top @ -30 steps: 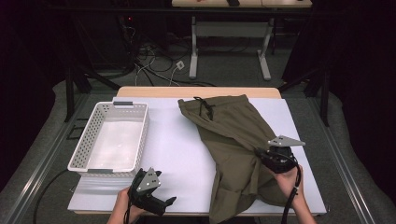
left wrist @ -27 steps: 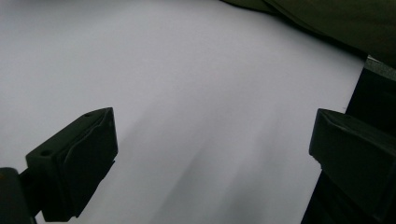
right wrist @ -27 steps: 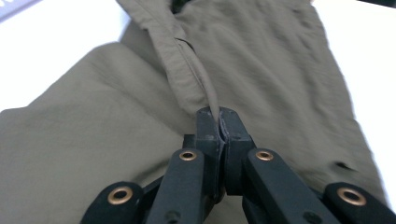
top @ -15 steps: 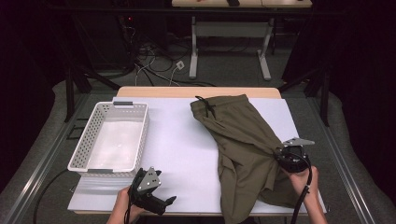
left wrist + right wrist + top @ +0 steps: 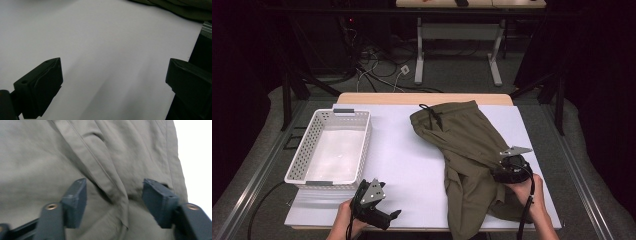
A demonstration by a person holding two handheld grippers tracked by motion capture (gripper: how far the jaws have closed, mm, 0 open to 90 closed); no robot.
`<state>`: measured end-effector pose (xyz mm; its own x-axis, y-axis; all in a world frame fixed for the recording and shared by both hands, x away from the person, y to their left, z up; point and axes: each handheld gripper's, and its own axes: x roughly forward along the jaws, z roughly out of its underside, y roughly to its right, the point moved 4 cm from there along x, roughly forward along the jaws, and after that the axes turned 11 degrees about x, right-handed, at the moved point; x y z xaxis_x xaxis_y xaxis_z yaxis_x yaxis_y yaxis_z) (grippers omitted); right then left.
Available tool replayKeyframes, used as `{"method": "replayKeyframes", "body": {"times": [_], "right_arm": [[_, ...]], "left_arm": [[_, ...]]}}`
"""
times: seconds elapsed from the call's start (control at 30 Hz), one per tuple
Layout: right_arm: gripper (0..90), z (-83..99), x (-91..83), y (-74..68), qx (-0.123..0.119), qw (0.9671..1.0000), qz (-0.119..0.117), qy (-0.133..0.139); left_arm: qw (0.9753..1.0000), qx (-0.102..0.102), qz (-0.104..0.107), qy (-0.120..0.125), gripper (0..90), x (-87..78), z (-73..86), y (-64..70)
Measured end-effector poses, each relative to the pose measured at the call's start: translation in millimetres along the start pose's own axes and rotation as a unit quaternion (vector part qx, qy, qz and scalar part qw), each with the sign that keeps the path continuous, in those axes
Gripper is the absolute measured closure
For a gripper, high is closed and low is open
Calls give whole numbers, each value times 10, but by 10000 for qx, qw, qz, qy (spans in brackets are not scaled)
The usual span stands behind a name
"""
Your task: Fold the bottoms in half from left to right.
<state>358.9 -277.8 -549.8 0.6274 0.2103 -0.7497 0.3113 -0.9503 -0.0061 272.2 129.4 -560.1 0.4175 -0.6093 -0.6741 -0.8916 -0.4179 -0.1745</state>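
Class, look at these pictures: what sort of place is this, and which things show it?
Probably a lab or workshop test bench: a white table under bright light, loose cables on the floor, handheld grippers working olive trousers.

olive trousers [image 5: 472, 150] look like matt woven cloth, basket [image 5: 332, 147] is perforated white plastic, table [image 5: 407, 165] is smooth matt white with a wood edge
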Motion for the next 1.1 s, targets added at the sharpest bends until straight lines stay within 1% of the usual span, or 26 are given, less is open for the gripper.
{"method": "replayKeyframes", "body": {"times": [0.07,0.2,0.33,0.4,0.43,0.5,0.57,0.67,0.7,0.73,0.83,0.9,0.97,1.1], "right_arm": [[297,-49,7,-39,-58,9999,-85,105],[263,-154,54,-147,-239,9995,-164,148],[273,-241,119,-252,-346,9991,-210,126],[274,-269,160,-305,-452,9987,-227,85],[275,-280,177,-319,-505,9984,-232,73],[287,-297,231,-353,-595,9978,-290,14],[326,-291,303,-372,-623,9975,-317,-85],[487,-240,383,-400,-754,9965,-287,-223],[548,-220,393,-406,-858,9957,-217,-262],[612,-209,391,-411,-874,9957,-155,-261],[761,-207,373,-409,-843,9963,-118,-154],[814,-213,362,-399,-823,9965,-100,-101],[846,-220,347,-395,-809,9967,-45,-52],[865,-246,278,-394,-754,9971,-11,112]], "left_arm": [[10000,-5,-3,7,10,0,-2,-2],[10000,12,-3,7,9,-2,0,-14],[10000,20,-23,26,9,-5,-11,0],[10000,13,-27,35,9,-6,-14,5],[10000,40,-23,24,9,2,-15,-2],[10000,51,-15,-18,9,21,-15,-8],[10000,80,-11,-12,8,20,-20,-6],[10000,56,-38,8,8,4,-17,-4],[10000,49,-38,5,8,1,-16,-7],[10000,42,-37,10,8,3,-16,-9],[10000,51,-45,10,8,3,-20,-9],[10000,39,-46,2,8,3,-18,-8],[10000,53,-77,-1,8,-2,-17,-13],[9999,36,-101,21,8,-17,-19,-12]]}}
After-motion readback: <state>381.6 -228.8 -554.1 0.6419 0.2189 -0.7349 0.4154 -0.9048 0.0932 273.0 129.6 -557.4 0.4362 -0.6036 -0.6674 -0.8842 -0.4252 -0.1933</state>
